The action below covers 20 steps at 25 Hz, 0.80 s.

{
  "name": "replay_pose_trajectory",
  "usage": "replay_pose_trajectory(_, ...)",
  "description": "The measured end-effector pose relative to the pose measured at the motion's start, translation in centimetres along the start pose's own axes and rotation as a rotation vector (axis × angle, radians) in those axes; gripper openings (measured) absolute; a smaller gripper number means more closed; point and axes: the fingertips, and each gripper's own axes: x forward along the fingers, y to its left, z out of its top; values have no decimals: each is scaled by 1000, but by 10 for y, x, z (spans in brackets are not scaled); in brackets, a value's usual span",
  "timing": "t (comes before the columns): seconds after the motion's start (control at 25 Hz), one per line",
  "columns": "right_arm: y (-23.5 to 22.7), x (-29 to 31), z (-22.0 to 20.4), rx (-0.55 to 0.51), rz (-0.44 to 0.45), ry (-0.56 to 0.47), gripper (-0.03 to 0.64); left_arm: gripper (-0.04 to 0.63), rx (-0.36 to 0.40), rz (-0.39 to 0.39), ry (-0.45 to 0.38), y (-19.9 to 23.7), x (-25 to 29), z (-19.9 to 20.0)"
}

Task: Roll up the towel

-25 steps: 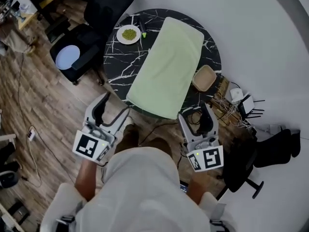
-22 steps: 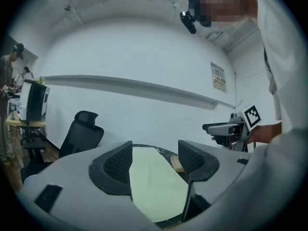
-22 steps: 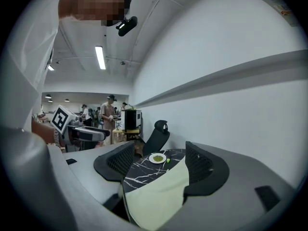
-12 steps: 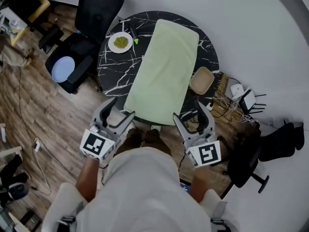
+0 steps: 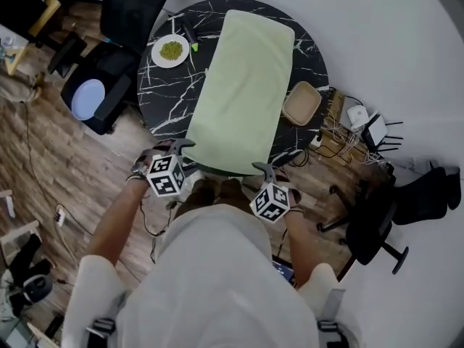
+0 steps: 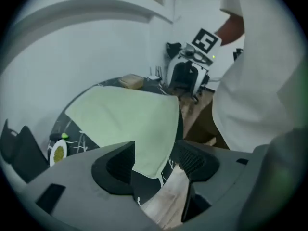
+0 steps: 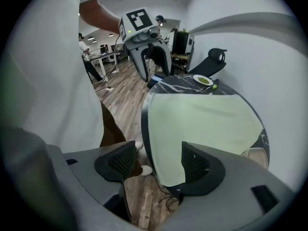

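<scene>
From beside the person's body a second ago, the left gripper (image 5: pixel 178 148) and right gripper (image 5: pixel 263 170) come forward and inward to the towel's (image 5: pixel 239 78) near hanging corners, marker cubes now tipped upward

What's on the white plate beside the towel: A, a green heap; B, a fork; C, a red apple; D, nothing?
A: the plate left of the towel in the head view holds a green heap.
</scene>
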Motion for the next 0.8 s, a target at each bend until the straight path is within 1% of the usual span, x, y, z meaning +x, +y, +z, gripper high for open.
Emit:
replay_pose_trajectory(0.08,9,20,-16,-15,29,59,290,275,102,-95,108,-9,23,-16)
replay_pose_trajectory(0.16,12,34,-29,-13,40,98,288,270,189,-167,189,-15,42,-28)
replay_pose_trajectory(0.24,11,44,-38,-15,43,134,284,247,264,-215,248,-17,54,-36)
replay_pose_trajectory(0.32,10,51,-45,-35,39,171,248,238,320,-246,293,-17,62,-43)
replay_pose_trajectory(0.4,10,56,-53,-59,32,205,232,239,349,-268,322,-20,67,-47)
replay_pose_trajectory(0.56,10,61,-62,-128,23,255,217,245,371,-296,351,-30,74,-52)
replay_pose_trajectory(0.68,9,67,-63,-192,-2,285,168,245,375,-308,386,-38,78,-64)
replay_pose_trajectory(0.72,9,68,-63,-207,-9,294,147,246,374,-306,396,-40,79,-68)
replay_pose_trajectory(0.8,9,70,-62,-222,-11,310,144,239,365,-278,392,-40,81,-70)
